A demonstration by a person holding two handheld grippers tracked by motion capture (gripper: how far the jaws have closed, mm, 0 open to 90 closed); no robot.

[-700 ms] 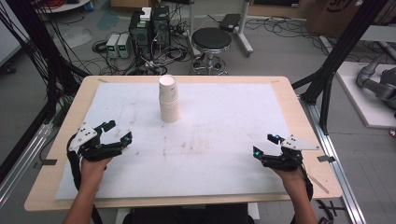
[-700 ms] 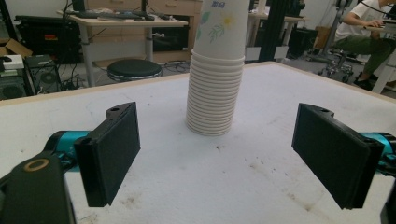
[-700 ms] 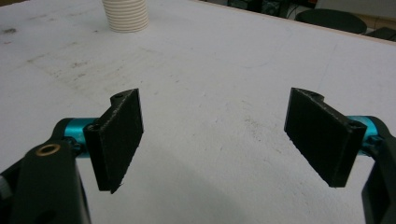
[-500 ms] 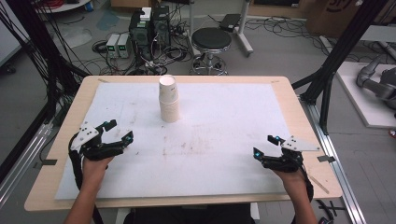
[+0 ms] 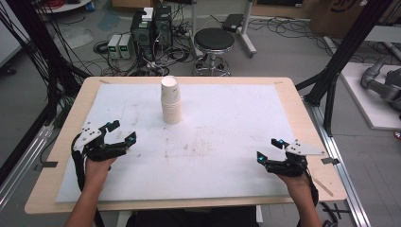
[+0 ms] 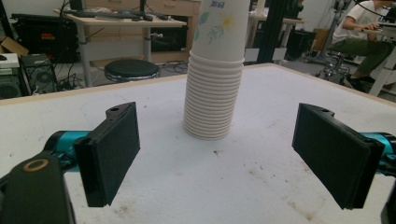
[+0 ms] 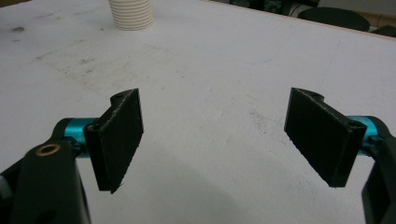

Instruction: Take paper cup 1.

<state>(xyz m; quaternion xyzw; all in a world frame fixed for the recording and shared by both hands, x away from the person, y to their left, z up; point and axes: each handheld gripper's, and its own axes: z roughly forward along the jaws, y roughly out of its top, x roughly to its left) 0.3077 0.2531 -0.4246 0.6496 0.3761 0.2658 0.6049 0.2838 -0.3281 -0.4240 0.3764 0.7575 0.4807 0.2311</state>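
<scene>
A stack of paper cups [image 5: 170, 100] stands upside down on the counter [image 5: 293, 101], in the upper middle of the high view, a little left of centre. The cups are off-white and nested tightly, their rims forming a ribbed column near the base. In the left gripper view the stack [image 6: 215, 70] rises at the top centre, and the topmost cup carries a small printed flower pattern. In the right gripper view just its ribbed base [image 7: 131, 14] shows at the upper left edge.

A white sheet [image 5: 236, 118] covers most of the counter, marked with faint grey smudges around the middle.

My left tongs [image 5: 122, 132] sit at the lower left of the high view, pointing up and to the right toward the stack, well apart from it. Their jaws stand wide apart with nothing between them; in the left gripper view [image 6: 215, 154] the stack is framed in the gap between the two black pads but far beyond them.

My right tongs [image 5: 269, 149] sit at the lower right of the high view, pointing left, also well apart from the stack. Their jaws stand wide apart too, with bare sheet between them in the right gripper view [image 7: 212, 135].

Beyond the counter, at the top of the high view, a black round stool [image 5: 214, 40] stands on the floor beside tangled cables and boxes of equipment [image 5: 151, 28].
</scene>
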